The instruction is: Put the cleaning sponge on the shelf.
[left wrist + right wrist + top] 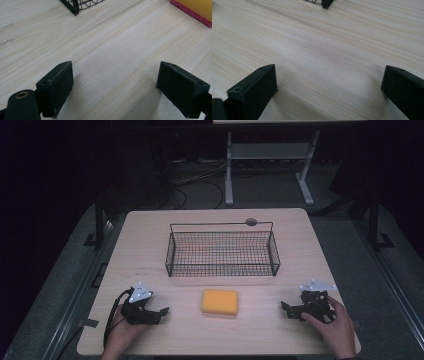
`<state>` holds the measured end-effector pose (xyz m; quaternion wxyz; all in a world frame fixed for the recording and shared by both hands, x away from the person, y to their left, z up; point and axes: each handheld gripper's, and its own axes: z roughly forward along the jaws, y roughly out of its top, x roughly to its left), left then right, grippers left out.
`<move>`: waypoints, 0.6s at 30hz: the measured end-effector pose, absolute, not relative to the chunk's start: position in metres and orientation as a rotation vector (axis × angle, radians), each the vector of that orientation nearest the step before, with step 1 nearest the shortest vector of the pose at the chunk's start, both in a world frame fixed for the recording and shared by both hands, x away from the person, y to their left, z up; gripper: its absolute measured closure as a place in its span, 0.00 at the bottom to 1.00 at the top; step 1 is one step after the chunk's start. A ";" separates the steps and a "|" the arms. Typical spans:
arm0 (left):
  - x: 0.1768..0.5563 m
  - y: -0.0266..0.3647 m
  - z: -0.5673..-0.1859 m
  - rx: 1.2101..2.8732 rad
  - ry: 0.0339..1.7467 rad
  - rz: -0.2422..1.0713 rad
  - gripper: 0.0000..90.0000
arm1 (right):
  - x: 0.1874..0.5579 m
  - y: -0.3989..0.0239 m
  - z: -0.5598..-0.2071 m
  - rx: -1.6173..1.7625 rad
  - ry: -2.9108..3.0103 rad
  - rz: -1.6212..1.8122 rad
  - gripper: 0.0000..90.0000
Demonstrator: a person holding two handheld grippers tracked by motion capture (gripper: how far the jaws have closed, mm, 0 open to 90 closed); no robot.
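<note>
My left claw [161, 312] rests on the table [150, 250] with its jaws spread wide, and between them I see bare wood and nothing held. My right claw [287, 309] is the same: jaws wide apart, low over the table, holding nothing. Both claws point inward, toward each other.

The sponge [219, 302] lies flat between my two claws, a bit nearer to the left one but touching neither. In the left gripper view its corner [197, 11] shows ahead of my left claw and to the right of it, yellow on top with a thin pink scouring layer underneath. The wire basket [222, 249] stands beyond the sponge, further from both claws, and it looks empty.

I judge the sponge to be very light and soft. It will compress when I squeeze it, so the jaws should close gently, enough to grip the foam but not to crush it flat. Its surface is likely rough and not slippery, so it should not slide out. It is not fragile. I think the best hold is across the short width, with the jaws on the two long side faces near the middle, so it hangs level. The spread of my left claw seems enough for this, but I cannot be sure.
</note>
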<state>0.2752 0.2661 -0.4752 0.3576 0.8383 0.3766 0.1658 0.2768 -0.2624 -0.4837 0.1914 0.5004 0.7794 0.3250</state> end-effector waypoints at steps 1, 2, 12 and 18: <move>0.275 0.266 -0.475 2.165 0.972 0.428 0.14 | 0.277 -0.262 -0.484 1.404 2.189 0.913 0.00; 0.275 0.266 -0.475 2.165 0.972 0.428 0.14 | 0.277 -0.262 -0.484 1.405 2.189 0.913 0.00; 0.276 0.266 -0.473 2.171 0.980 0.418 0.16 | 0.277 -0.262 -0.484 1.405 2.189 0.912 0.00; 0.278 0.264 -0.467 2.203 0.978 0.382 0.25 | 0.277 -0.263 -0.484 1.403 2.191 0.911 0.00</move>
